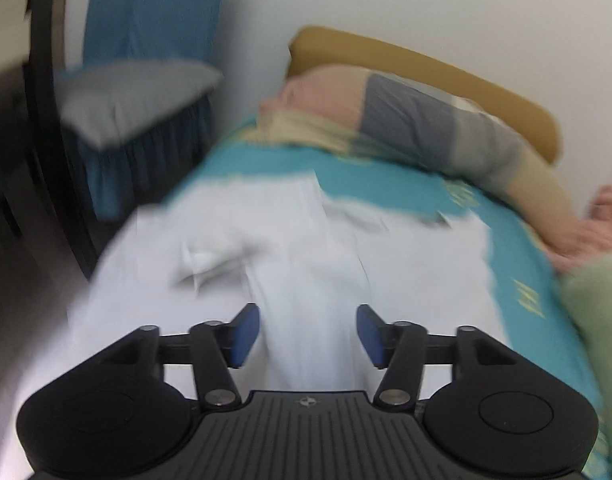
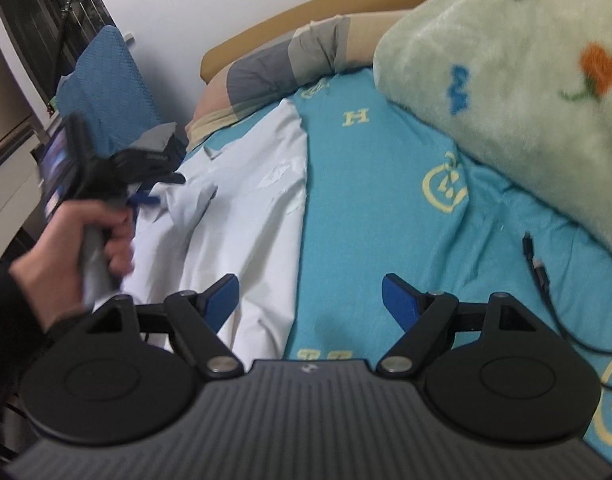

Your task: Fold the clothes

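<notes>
Left wrist view was motion-blurred. White garment [image 2: 242, 216] lay rumpled on the bed [image 2: 369, 184], its details unreadable. Left hand-held gripper [image 1: 308, 336] and right hand-held gripper [image 2: 309, 300] both gaped wide, empty, above it. Cable [image 2: 539, 272] ran off frame.

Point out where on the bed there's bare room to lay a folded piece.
The widest bare patch is the turquoise printed bedsheet, between the white garment and the pale green fleece blanket. It narrows towards the black cable on the blanket side. The head end is crowded by the striped pillow; the far edge is covered by the garment.
</notes>
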A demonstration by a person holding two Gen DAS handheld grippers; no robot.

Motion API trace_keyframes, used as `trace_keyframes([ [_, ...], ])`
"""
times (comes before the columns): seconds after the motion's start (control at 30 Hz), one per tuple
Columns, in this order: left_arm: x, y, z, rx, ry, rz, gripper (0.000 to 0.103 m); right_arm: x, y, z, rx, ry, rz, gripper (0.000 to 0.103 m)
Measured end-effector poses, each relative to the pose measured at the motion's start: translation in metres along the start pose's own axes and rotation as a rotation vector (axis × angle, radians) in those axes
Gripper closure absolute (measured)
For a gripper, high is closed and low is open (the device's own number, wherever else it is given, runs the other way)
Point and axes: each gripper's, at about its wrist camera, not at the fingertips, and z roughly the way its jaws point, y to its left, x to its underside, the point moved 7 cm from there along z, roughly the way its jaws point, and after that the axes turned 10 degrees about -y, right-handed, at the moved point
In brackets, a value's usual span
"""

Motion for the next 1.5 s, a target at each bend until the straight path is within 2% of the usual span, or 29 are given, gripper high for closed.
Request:
trace_keyframes([
  [0.07,0.029,0.011,-0.046,0.066,0.061,-0.088,0.04,0.001,0.0,0.001,-0.005,0.002,0.005,0.023],
  [0.17,0.077,0.031,-0.119,0.122,0.159,-0.208,0.039,0.002,-0.001,0.002,-0.014,0.005,0.014,0.023],
  [0.3,0.148,0.045,-0.198,0.16,0.302,-0.278,0.039,0.002,0.0,-0.009,-0.035,0.001,0.034,0.023],
  [0.47,0.208,0.03,-0.244,0.256,0.471,-0.309,0.037,0.006,0.005,-0.03,-0.033,-0.008,0.003,0.023],
  [0.57,0.219,0.016,-0.256,0.287,0.496,-0.266,0.038,0.011,0.008,-0.044,-0.022,0.002,-0.006,0.023],
  [0.63,0.222,0.008,-0.262,0.301,0.514,-0.216,0.051,0.013,0.011,-0.054,-0.016,0.008,-0.014,0.023],
  [0.67,0.222,0.005,-0.265,0.305,0.524,-0.196,0.081,0.015,0.013,-0.059,-0.013,0.013,-0.02,0.023],
  [0.7,0.222,0.002,-0.269,0.309,0.534,-0.175,0.1,0.016,0.014,-0.064,-0.01,0.017,-0.025,0.023],
  [0.73,0.222,-0.002,-0.275,0.312,0.53,-0.142,0.101,0.017,0.016,-0.07,-0.014,0.019,-0.029,0.023],
  [0.87,0.216,-0.02,-0.313,0.29,0.418,0.106,0.101,0.025,0.026,-0.086,-0.018,0.024,-0.09,0.023],
  [0.97,0.234,-0.026,-0.326,0.263,0.424,0.231,0.101,0.031,0.032,-0.086,0.0,0.042,-0.148,0.023],
  [1.03,0.242,-0.025,-0.322,0.281,0.469,0.249,0.099,0.033,0.033,-0.082,-0.003,0.059,-0.146,0.023],
  [1.07,0.245,-0.024,-0.321,0.29,0.485,0.252,0.094,0.033,0.032,-0.081,-0.004,0.061,-0.141,0.023],
  [1.13,0.239,-0.021,-0.324,0.31,0.469,0.219,0.072,0.033,0.031,-0.079,-0.007,0.064,-0.131,0.023],
  [1.17,0.233,-0.018,-0.324,0.325,0.455,0.179,0.053,0.033,0.031,-0.078,-0.008,0.066,-0.125,0.023],
  [1.2,0.227,-0.015,-0.324,0.339,0.44,0.139,0.045,0.033,0.03,-0.077,-0.01,0.068,-0.12,0.023],
  [1.27,0.216,-0.004,-0.318,0.351,0.426,0.028,0.043,0.032,0.029,-0.076,-0.019,0.066,-0.095,0.023],
  [1.37,0.211,0.017,-0.293,0.299,0.449,-0.134,0.043,0.028,0.026,-0.074,-0.032,0.064,-0.054,0.023],
  [1.47,0.212,0.03,-0.273,0.258,0.47,-0.223,0.047,0.025,0.026,-0.071,-0.042,0.058,-0.032,0.023],
  [1.5,0.21,0.029,-0.271,0.262,0.463,-0.214,0.048,0.024,0.026,-0.07,-0.044,0.057,-0.031,0.023],
])
